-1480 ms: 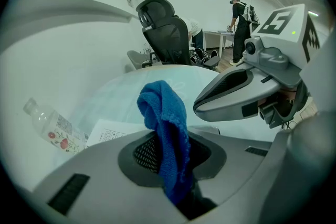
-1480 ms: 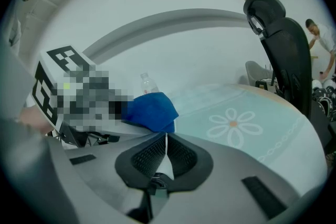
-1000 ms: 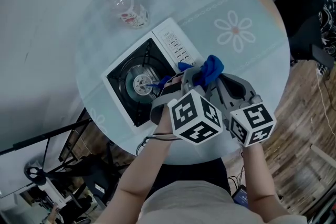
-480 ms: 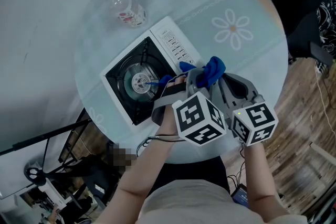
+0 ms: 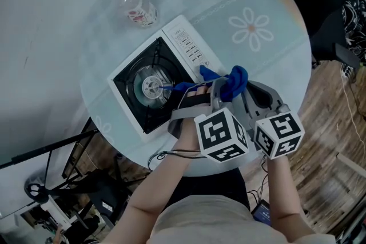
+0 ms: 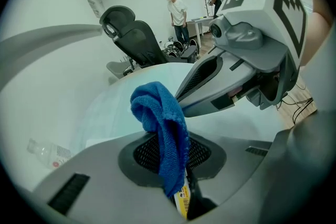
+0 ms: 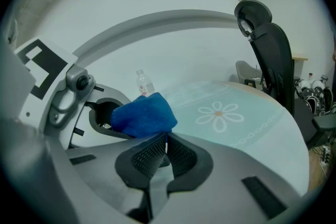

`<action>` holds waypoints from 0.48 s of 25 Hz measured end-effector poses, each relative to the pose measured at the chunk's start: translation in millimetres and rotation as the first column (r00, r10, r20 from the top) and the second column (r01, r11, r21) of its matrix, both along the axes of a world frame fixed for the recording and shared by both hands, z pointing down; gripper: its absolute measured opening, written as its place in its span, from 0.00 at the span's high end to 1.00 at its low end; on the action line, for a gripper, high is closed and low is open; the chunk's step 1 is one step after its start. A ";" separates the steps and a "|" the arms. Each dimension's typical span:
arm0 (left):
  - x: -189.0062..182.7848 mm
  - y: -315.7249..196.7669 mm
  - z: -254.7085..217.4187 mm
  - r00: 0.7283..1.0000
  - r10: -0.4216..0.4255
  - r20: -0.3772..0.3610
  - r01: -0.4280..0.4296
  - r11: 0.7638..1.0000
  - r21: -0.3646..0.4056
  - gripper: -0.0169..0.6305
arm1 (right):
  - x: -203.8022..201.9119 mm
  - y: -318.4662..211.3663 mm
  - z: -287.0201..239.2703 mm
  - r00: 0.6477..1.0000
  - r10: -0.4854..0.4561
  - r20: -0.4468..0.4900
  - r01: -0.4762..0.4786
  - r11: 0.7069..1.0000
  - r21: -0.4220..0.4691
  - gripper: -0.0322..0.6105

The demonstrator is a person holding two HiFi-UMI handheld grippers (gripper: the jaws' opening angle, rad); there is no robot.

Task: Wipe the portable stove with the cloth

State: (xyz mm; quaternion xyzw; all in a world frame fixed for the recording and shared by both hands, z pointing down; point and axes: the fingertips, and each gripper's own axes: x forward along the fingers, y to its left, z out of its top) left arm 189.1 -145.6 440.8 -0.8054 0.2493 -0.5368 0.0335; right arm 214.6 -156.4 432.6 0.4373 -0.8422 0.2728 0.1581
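While both grippers crowd the stove's near-right corner, head view has the portable stove [image 5: 150,84] lying diagonal on the round table [image 5: 274,3], with a bottle [image 5: 137,8] near its far side. The blue cloth [image 5: 231,80] is bunched at the stove's control-panel edge, and one tail reaches across toward the burner. Left gripper [image 5: 213,86] and right gripper [image 5: 245,88] meet at the bunch, tips nearly touching. This looks like regripping or tensioning the cloth before a stroke.

Left gripper view: jaws are clamped on the cloth mid-fold. A loop stands up above the pads and a yellow tag [image 6: 182,199] hangs below. It's a solid hold, so this is likely the wiping hand. The right gripper's nose comes in from the right, up against the loop.

Right gripper view: jaws are pressed nearly together, only a thin slit between them. The cloth's lower edge appears nipped at the very tips, a shallow bite that probably only steadies the bunch. Judgement: wiping is barely under way, and most of the stove top is uncovered by cloth.
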 end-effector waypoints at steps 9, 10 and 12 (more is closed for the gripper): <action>-1.8 14.2 -0.7 0.999 0.022 -0.029 -0.022 1.000 0.008 0.83 | -3.5 10.1 0.4 1.000 0.010 -0.019 -0.010 1.000 -0.008 0.91; -3.2 15.7 -1.1 0.999 0.017 -0.036 -0.017 1.000 0.005 0.83 | -4.7 11.0 0.1 1.000 0.009 -0.021 -0.009 1.000 -0.008 0.91; -6.1 18.6 -2.0 0.999 0.010 -0.048 -0.010 1.000 0.002 0.83 | -6.9 12.1 -0.4 1.000 0.007 -0.024 -0.007 1.000 -0.009 0.91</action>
